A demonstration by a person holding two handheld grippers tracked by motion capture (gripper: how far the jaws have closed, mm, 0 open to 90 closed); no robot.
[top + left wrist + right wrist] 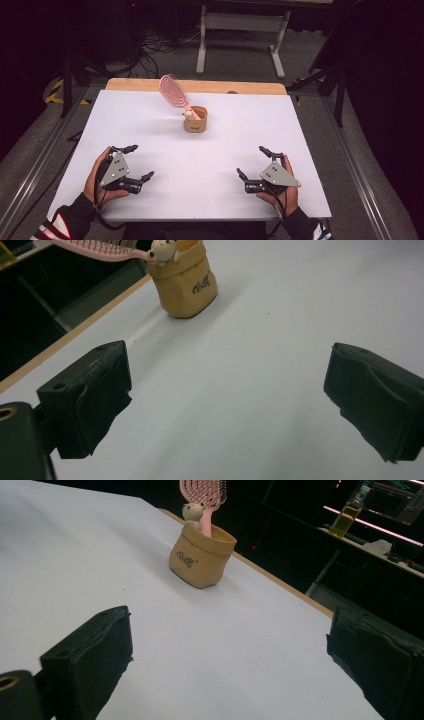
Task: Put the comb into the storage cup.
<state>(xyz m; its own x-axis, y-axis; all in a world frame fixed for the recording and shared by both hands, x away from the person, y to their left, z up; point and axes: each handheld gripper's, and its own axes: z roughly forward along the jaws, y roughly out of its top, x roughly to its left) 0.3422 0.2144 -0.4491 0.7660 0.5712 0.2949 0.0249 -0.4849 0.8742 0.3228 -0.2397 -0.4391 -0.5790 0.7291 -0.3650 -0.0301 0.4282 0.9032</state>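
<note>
Nearest, the left gripper (136, 162) and right gripper (253, 161) rest on the white desk (150, 120), jaws spread wide, both empty. Farther back, mid-desk, a tan cup (195, 120) holds a pink brush (173, 91) leaning left. The brush looks light and stiff; grasp its handle just above the rim.

Bare white table (200, 165) lies open ahead; only the tan pot (195, 120) with its leaning pink brush (173, 91) stands there.
</note>
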